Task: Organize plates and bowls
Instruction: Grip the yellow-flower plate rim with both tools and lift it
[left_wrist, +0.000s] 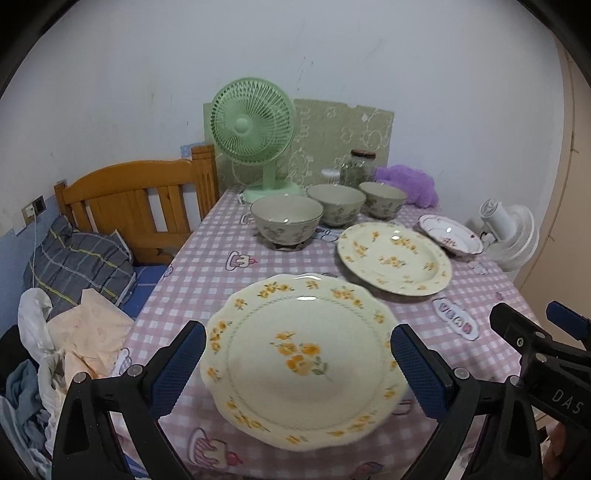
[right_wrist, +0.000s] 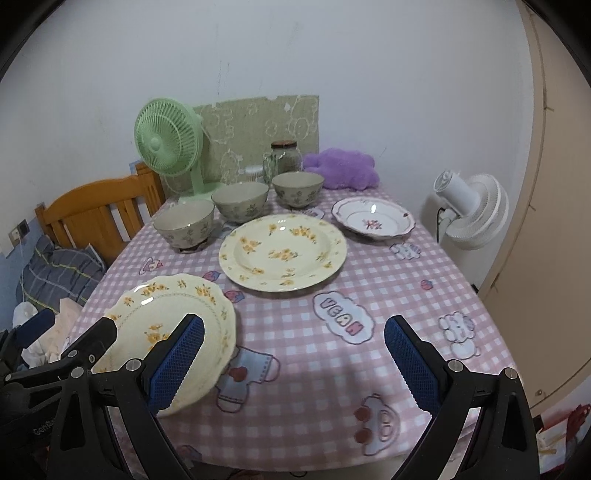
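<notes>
the counter (right_wrist: 424, 280), under a pink checked cloth with cartoon prints, is carrying all the crockery. a green fan (right_wrist: 168, 142) is standing at its far left corner, with a purple plush cushion (right_wrist: 341, 168) lying along the far edge and a glass jar (right_wrist: 283, 157) sitting between them.

the round yellow-flowered plate (right_wrist: 282, 253) is lying flat near the middle of the counter. the scalloped yellow-flowered plate (left_wrist: 304, 360) is sitting toward the near left corner; it is looking slightly blurred, and from these views i cannot tell whether it is resting fully on the cloth or tilting off it. the pink-flowered dish (right_wrist: 373, 221) is sitting toward the far right, apart from the round plate.

three grey floral bowls are standing in a slanting row in front of the fan: the left bowl (right_wrist: 184, 225) nearest, the middle bowl (right_wrist: 240, 201) behind it, the right bowl (right_wrist: 298, 189) closest to the far edge.

the left tool (left_wrist: 297, 373) is spreading wide, its blue pads flanking the scalloped plate on both sides, just beside its rim, though actual contact is not clear. the right tool (right_wrist: 293, 365) is gaping wide over bare cloth at the near edge, gripping nothing.
</notes>
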